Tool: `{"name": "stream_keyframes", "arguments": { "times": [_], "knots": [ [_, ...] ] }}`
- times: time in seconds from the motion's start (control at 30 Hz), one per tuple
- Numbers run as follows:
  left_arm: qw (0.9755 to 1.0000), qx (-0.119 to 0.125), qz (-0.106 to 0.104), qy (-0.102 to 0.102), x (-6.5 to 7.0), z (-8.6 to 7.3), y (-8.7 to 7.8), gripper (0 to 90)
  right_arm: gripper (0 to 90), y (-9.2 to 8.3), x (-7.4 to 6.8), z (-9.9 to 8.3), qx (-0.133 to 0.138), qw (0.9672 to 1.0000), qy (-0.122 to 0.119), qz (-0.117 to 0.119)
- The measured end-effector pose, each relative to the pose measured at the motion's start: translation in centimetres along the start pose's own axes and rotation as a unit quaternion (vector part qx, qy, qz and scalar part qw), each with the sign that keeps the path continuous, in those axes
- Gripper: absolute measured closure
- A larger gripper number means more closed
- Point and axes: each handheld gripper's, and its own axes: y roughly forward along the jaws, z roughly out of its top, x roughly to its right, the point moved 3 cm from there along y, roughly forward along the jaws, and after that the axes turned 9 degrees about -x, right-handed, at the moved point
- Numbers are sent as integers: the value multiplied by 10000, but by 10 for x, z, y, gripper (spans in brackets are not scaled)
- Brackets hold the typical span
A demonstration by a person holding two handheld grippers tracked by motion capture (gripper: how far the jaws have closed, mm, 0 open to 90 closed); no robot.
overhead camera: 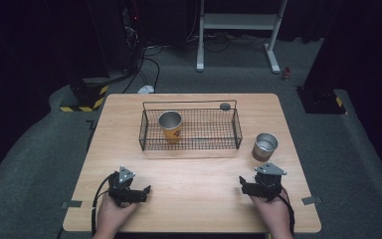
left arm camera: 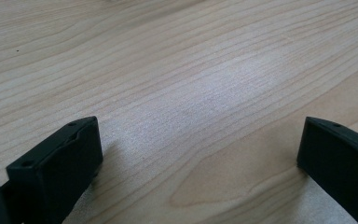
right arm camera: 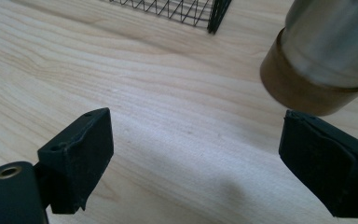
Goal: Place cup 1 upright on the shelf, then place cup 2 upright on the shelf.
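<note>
A black wire basket (overhead camera: 190,142) stands at the middle of the wooden table (overhead camera: 194,174). Inside it, at the left, an orange cup with a steel rim (overhead camera: 170,125) stands upright. A steel cup with a brown base (overhead camera: 265,146) stands on the table just right of the basket; the same steel cup (right arm camera: 326,56) fills the upper right of the right gripper view. My left gripper (overhead camera: 138,192) rests near the front left edge, jaws wide apart over bare wood (left arm camera: 200,140). My right gripper (overhead camera: 246,187) sits at the front right, open, with nothing between its fingers (right arm camera: 81,154).
A small dark round object (overhead camera: 225,106) lies behind the basket's back right corner. Grey carpet surrounds the table. A white frame stand (overhead camera: 238,30) and cables sit on the floor beyond. The basket's corner (right arm camera: 214,14) shows at the top of the right gripper view.
</note>
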Motion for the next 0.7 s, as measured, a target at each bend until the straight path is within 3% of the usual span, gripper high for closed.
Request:
{"name": "stream_keyframes", "arguments": {
  "times": [0.2, 0.53, 0.63, 0.7],
  "knots": [
    [10000, -4, -10, 41, -1, 0, 0, 1, 100, -4, 13, 5, 132, 9998, 74, -134],
    [10000, -8, -34, 27, 0, 1, 1, 2, 103, 5, 37, 6, 157, 9989, 255, -373],
    [10000, -2, -38, 18, 0, 1, 1, 2, 100, 8, 45, 9, 163, 9978, 356, -540],
    [10000, -1, -45, 15, 0, 1, 1, 3, 100, 10, 50, 11, 204, 9977, 440, -483]
  ]
}}
